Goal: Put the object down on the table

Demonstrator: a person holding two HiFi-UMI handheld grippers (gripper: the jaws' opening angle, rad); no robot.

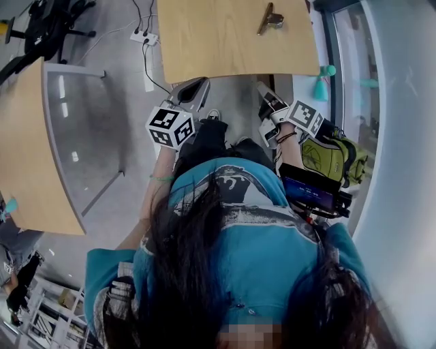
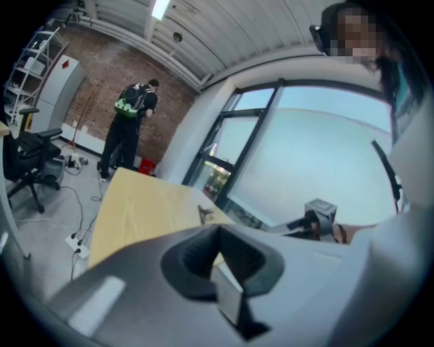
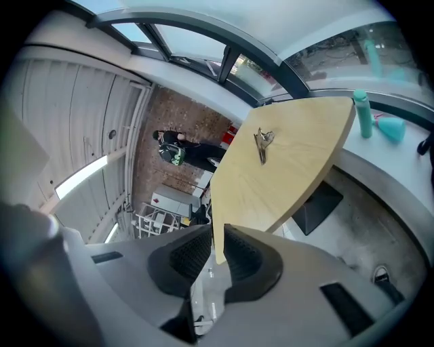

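Observation:
A small metal clip-like object (image 1: 270,18) lies on the wooden table (image 1: 225,48) near its far edge; it also shows in the right gripper view (image 3: 262,144) and, small, in the left gripper view (image 2: 205,213). Both grippers are held back from the table, close to the person's body, and neither touches the object. My left gripper (image 1: 193,90) (image 2: 218,237) has its jaws together with nothing in them. My right gripper (image 1: 267,95) (image 3: 217,247) points at the table's near edge; a narrow gap shows between its pads and nothing is in it.
A second wooden table (image 1: 27,150) stands at the left. A green backpack (image 1: 330,158) and a teal bottle (image 3: 363,114) are at the right by the window. A power strip (image 1: 144,37) and cables lie on the floor. A person (image 2: 132,129) stands far off.

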